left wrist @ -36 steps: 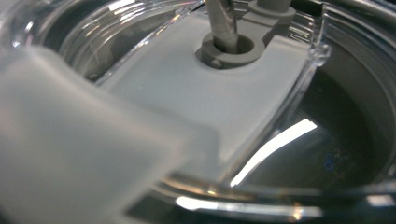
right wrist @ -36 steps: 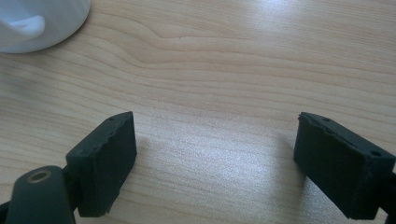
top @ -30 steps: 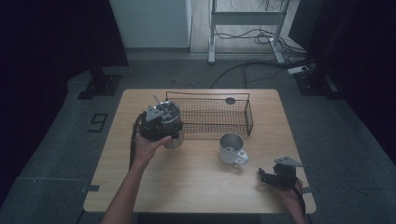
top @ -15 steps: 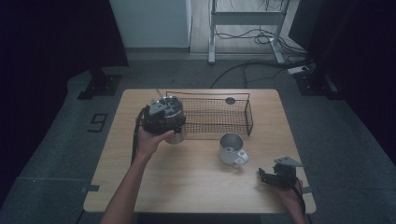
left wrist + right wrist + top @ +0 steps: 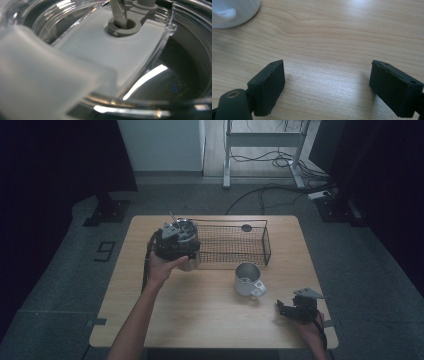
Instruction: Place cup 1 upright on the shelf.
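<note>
Pale wood-grain tabletop (image 5: 200, 310), dim room, cables trailing across the grey floor beyond. Nearest the camera, the right gripper (image 5: 296, 309) rests low on the wood by the front right corner, its jaws standing wide with nothing between them — bare grain shows in the gap in the right gripper view (image 5: 327, 82). Just beyond it sits a white mug (image 5: 248, 280), upright, handle turned toward that gripper.

Farther back on the left, the left gripper (image 5: 172, 242) comes down on top of a metal tumbler (image 5: 189, 262) with a clear plastic lid (image 5: 155, 57) and a metal straw (image 5: 118, 12), at the near left corner of a black wire basket (image 5: 235, 242). Whether its jaws press on the lid or rim cannot be told; the left gripper view sits too close and blurred.

Steel wall and smooth lid look slippery, the cup stiff and probably light if empty — the rim or lid edge seems the surest hold. Its long axis stands about upright, mouth and straw pointing up, the straw leaning a little.
</note>
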Motion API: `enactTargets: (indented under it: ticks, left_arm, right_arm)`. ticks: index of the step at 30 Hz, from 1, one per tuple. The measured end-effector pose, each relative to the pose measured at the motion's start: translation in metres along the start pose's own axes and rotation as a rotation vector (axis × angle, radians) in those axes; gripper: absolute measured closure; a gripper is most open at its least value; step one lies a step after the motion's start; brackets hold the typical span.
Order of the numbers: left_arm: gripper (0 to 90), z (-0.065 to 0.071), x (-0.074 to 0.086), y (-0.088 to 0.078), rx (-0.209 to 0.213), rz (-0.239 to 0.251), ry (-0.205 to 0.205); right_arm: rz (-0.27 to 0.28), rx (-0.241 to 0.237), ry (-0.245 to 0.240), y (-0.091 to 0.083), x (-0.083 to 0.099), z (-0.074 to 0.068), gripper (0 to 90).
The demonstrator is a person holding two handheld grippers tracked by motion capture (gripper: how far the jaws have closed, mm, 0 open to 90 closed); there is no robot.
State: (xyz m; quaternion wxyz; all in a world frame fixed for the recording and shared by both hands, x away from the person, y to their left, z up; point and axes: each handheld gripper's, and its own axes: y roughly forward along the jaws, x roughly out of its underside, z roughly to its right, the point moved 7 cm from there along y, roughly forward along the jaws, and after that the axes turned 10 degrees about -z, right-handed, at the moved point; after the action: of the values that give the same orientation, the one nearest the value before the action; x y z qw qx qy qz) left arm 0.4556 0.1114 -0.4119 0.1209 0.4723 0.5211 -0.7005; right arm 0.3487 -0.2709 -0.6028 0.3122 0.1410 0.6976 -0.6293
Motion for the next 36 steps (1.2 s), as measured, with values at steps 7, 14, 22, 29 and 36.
enactTargets:
  ticks: [7,14,22,29,36]
  left_arm:
    - [4.1,0.001,-0.006,0.003,0.002,-0.003,0.004]
    - [4.1,0.001,-0.012,0.007,0.002,0.001,0.003]
    - [4.1,0.001,-0.016,0.012,0.005,-0.006,0.003]
    - [4.1,0.001,-0.022,0.015,0.003,-0.008,0.009]
    - [4.1,0.0,-0.027,0.02,-0.001,-0.015,0.013]
  right_arm:
    - [0.0,0.0,0.0,0.0,0.0,0.0,12.8]
    - [0.0,0.0,0.0,0.0,0.0,0.0,12.8]
    - [0.0,0.0,0.0,0.0,0.0,0.0,12.8]
    - [0.0,0.0,0.0,0.0,0.0,0.0,12.8]
    - [0.0,0.0,0.0,0.0,0.0,0.0,12.8]
